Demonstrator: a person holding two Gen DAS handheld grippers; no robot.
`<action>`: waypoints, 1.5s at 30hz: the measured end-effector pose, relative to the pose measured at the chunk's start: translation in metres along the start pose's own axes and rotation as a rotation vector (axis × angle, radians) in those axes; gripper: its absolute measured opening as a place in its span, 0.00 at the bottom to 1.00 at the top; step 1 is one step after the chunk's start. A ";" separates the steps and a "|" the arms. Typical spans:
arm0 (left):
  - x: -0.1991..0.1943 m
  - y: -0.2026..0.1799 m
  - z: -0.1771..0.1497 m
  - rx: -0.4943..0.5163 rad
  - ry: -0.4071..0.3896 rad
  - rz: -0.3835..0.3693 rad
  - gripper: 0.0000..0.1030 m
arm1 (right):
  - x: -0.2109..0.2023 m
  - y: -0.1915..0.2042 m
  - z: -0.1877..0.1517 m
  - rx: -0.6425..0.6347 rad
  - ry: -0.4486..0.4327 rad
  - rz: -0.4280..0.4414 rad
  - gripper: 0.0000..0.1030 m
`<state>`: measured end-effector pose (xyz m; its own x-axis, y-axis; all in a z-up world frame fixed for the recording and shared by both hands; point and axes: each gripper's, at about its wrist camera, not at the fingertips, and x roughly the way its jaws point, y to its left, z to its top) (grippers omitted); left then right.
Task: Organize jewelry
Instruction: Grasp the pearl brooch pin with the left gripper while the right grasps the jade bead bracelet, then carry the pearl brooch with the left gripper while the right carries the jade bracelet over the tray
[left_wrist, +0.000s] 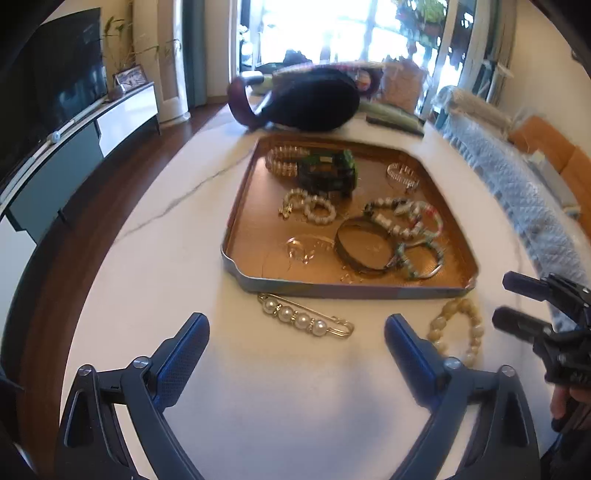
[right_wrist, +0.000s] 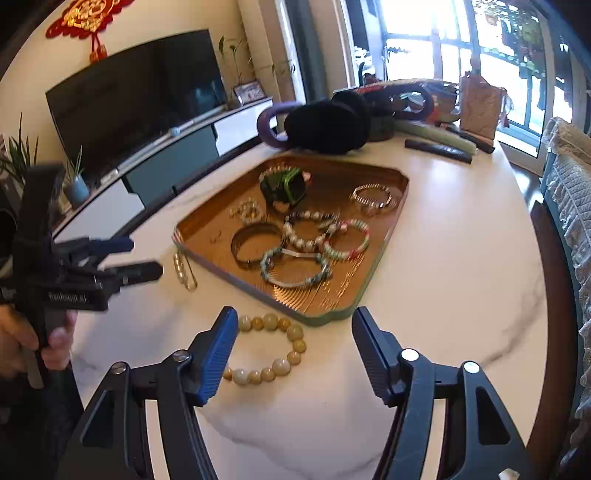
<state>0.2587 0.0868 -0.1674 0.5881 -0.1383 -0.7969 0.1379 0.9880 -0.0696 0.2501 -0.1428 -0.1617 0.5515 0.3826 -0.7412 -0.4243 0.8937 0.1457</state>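
Note:
A gold-lined tray (left_wrist: 255, 206) (right_wrist: 207, 225) on the white marble table holds several bracelets and bangles, among them a dark bangle (left_wrist: 364, 243) (right_wrist: 255, 243). A pearl brooch pin (left_wrist: 304, 319) (right_wrist: 184, 269) lies on the table in front of the tray. A yellow bead bracelet (left_wrist: 461, 332) (right_wrist: 273, 350) lies on the table beside it. My left gripper (left_wrist: 295, 332) (right_wrist: 144, 258) is open and empty, just short of the pin. My right gripper (right_wrist: 293, 332) (left_wrist: 504, 299) is open and empty, its fingers on either side of the bead bracelet, above it.
A black furry item (left_wrist: 314, 107) (right_wrist: 325, 125) and purple rings (right_wrist: 271, 122) lie behind the tray with bags. A TV and low cabinet (left_wrist: 74, 140) stand left. A padded chair back (left_wrist: 517, 192) stands right of the table.

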 end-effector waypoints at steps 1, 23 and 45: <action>0.005 -0.002 0.001 0.013 0.004 0.014 0.80 | 0.006 0.002 -0.002 -0.004 0.014 0.006 0.58; 0.016 -0.008 -0.010 0.090 0.109 -0.099 0.11 | 0.033 0.022 -0.015 -0.142 0.063 -0.107 0.11; -0.034 -0.027 0.004 0.162 -0.061 -0.144 0.11 | -0.030 0.041 0.004 -0.186 -0.121 -0.051 0.11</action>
<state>0.2377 0.0645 -0.1359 0.5994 -0.2860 -0.7476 0.3472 0.9345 -0.0791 0.2193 -0.1165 -0.1309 0.6529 0.3730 -0.6592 -0.5126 0.8583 -0.0220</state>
